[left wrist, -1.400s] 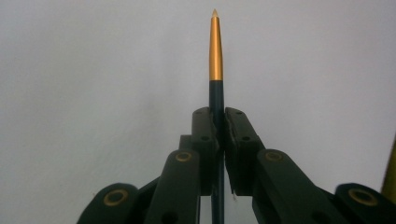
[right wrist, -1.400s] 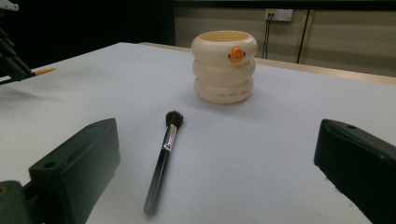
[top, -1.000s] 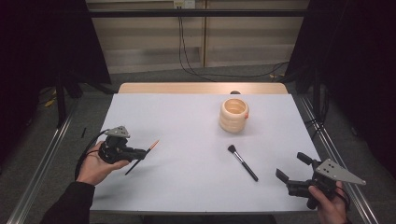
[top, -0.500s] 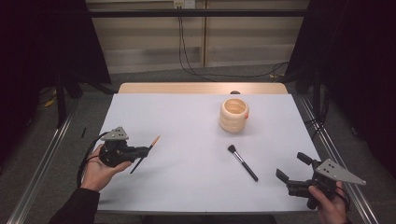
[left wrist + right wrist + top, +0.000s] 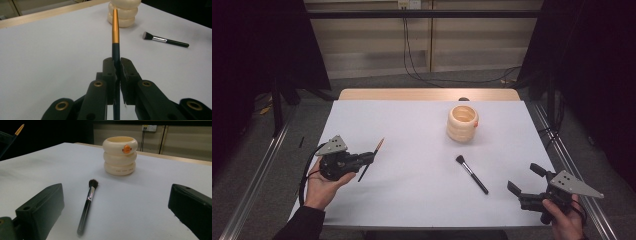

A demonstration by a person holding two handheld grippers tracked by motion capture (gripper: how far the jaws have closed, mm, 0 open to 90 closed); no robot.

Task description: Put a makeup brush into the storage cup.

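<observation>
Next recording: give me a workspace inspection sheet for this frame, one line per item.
Surface: white table top, flat.
Job's things: slim brush with orange-gold tip, clamped in the left claw; cream ringed cup upright; black makeup brush lying flat.
Clutter: nothing seen.
Grippers: left claw shut on the slim brush; right claw open, holding nothing.
Cables: black cable at left claw; wall cables behind.
Surroundings: dark curtains, floor rails.
</observation>
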